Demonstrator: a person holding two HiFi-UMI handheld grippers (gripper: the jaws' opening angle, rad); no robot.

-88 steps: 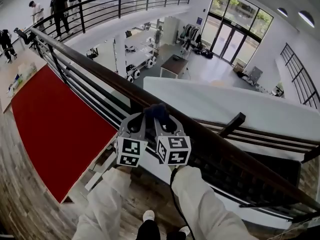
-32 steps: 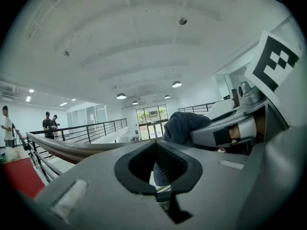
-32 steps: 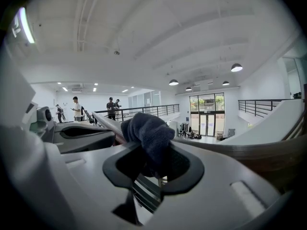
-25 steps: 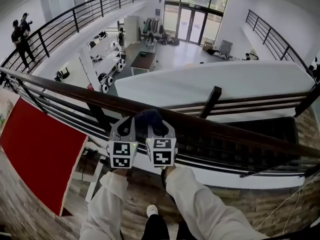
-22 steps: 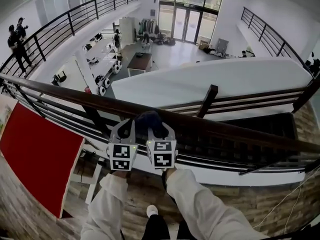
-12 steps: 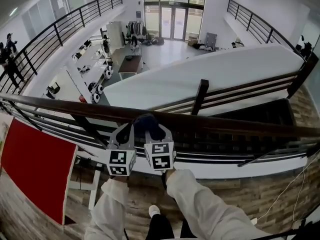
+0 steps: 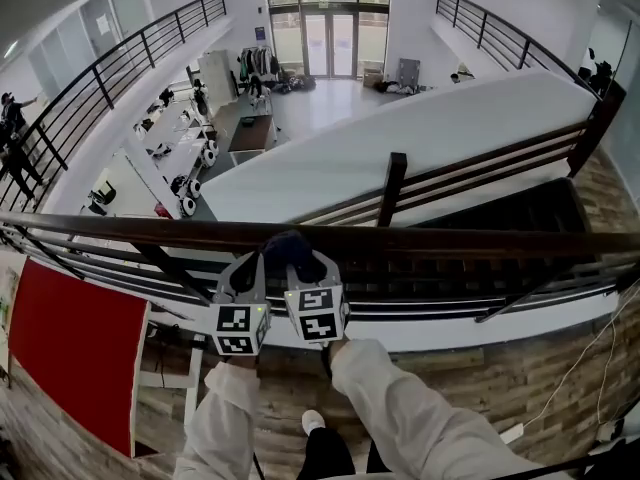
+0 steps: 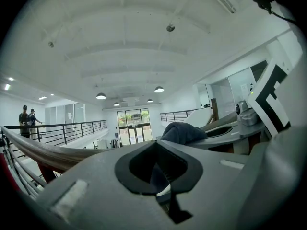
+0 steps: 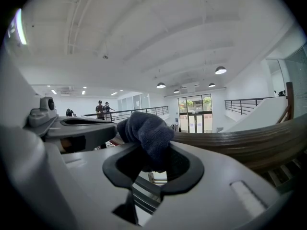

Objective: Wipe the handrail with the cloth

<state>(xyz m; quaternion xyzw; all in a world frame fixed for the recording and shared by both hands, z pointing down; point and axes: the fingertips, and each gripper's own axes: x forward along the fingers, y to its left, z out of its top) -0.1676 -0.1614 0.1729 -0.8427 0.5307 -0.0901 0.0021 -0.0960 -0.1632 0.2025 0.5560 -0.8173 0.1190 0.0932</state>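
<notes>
Handrail judged part-wiped: dark cloth is clamped by left gripper and right gripper, pressed on top; much length judged unwiped.

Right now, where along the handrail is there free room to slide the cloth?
The handrail is bare on both sides: left of the left gripper and right of the right gripper, to each picture edge. Crowded only at the cloth both grippers clamp.
</notes>
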